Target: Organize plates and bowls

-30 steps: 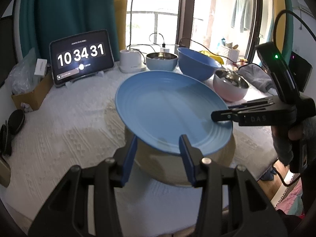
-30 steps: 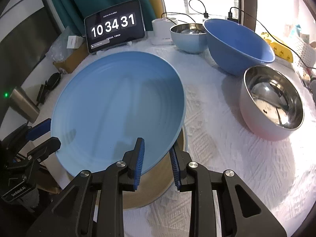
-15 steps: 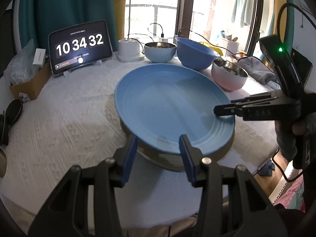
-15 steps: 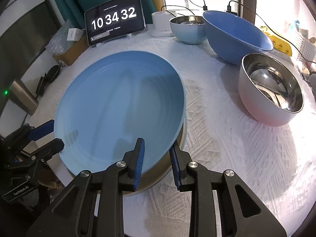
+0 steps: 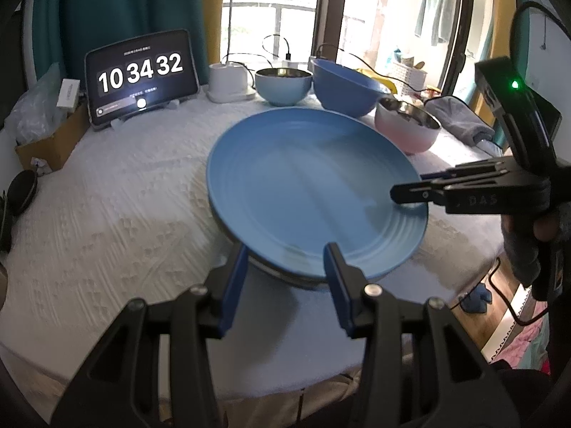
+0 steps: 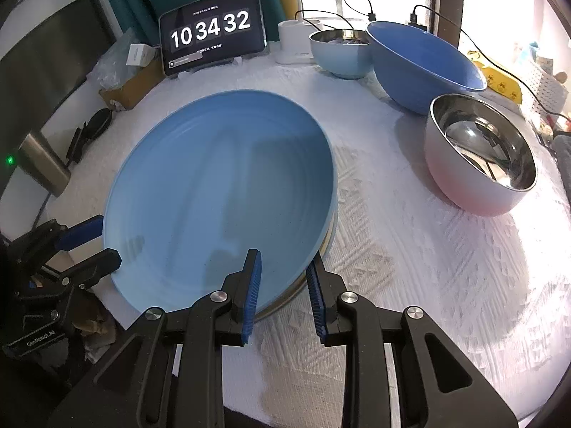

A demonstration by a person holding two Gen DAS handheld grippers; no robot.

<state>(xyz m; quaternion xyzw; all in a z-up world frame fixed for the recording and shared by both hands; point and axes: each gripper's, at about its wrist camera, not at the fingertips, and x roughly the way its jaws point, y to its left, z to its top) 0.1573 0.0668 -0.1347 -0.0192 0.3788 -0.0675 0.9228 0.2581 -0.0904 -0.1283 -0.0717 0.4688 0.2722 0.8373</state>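
Observation:
A large blue plate (image 5: 303, 185) (image 6: 221, 185) lies almost flat on a tan plate (image 6: 326, 246) on the white tablecloth; only a thin strip of the tan rim (image 5: 285, 280) shows beneath it. My left gripper (image 5: 285, 271) straddles the plate's near rim, one finger over the plate and one outside it, shut on it. In the right wrist view this gripper (image 6: 94, 246) sits at the plate's left edge. My right gripper (image 6: 283, 281) holds the opposite rim the same way. It reaches in from the right (image 5: 408, 185), held by a gloved hand.
Behind the plates stand a light blue steel-lined bowl (image 5: 283, 85), a big blue bowl (image 5: 342, 89) and a pink steel-lined bowl (image 6: 481, 164). A tablet clock (image 5: 141, 78), a white lamp base (image 5: 228, 83) and a cardboard box (image 5: 43, 142) line the back left. The table's edge runs just below my fingers.
The blue plate has sunk with both grippers onto the tan plate; much less of the tan plate shows now. Both grips on the rim are unchanged.

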